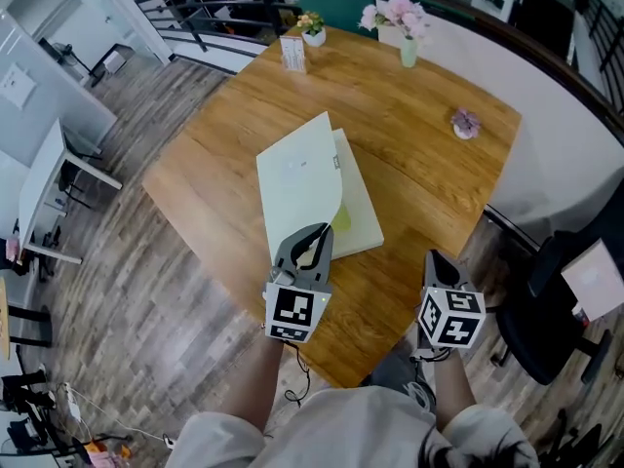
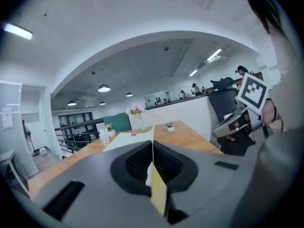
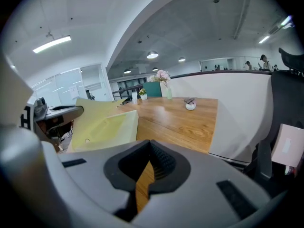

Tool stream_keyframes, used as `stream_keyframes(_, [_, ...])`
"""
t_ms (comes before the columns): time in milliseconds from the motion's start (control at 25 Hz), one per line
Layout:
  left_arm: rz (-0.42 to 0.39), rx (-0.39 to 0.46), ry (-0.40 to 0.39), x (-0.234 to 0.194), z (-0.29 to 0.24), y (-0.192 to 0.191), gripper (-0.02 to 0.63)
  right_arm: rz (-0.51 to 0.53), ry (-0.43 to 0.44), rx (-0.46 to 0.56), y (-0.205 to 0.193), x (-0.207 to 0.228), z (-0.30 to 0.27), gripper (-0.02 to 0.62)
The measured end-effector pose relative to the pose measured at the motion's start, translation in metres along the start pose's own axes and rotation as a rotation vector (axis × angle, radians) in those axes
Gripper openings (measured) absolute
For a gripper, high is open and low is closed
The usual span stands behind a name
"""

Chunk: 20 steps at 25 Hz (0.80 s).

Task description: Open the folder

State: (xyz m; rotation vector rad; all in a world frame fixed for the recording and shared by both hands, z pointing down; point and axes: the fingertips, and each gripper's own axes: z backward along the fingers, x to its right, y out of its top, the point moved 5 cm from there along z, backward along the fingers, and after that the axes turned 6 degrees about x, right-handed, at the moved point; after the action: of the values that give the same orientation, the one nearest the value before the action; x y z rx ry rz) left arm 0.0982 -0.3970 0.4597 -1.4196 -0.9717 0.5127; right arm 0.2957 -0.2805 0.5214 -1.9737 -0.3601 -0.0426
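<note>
Left tool clamps folder cover — raised (right tool closed, empty).

The pale yellow folder lies mid-tabletop, part open. Its cover tilts up, the near corner pinched in my left gripper.

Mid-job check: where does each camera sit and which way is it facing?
Head view: on the person's head, looking steeply down at the table and folder; left gripper, right gripper and forearms show.
Left gripper view: on the left gripper, looking along jaws shut on the folder's cover toward the flowers; right gripper at right.
Right gripper view: on the right gripper, along shut, empty jaws across the table; left gripper at left.
Shared: all show folder and flowers.
</note>
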Motion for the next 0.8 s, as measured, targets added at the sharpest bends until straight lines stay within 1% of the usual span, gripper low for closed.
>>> stream_keyframes(160, [0.148, 0.082, 0.138, -0.017, 0.028, 0.009, 0.003, 0.019, 0.021, 0.001, 0.004, -0.009, -0.001, 0.002])
stream_keyframes(280, [0.229, 0.109, 0.222, -0.030, 0.050, 0.009, 0.003, 0.041, 0.040, 0.003, 0.008, -0.019, -0.002, 0.002])
stream_keyframes(400, [0.276, 0.117, 0.286, -0.041, 0.069, 0.007, 0.003, 0.061, 0.061, 0.005, 0.013, -0.032, -0.003, 0.002])
stream_keyframes(600, [0.328, 0.128, 0.411, -0.063, 0.101, 0.003, 0.003, 0.105, 0.102, 0.011, 0.022, -0.057, -0.005, 0.002])
stream_keyframes(800, [0.406, 0.119, 0.517, -0.085, 0.133, -0.010, 0.003, 0.146, 0.140, 0.012, 0.027, -0.081, -0.007, 0.002])
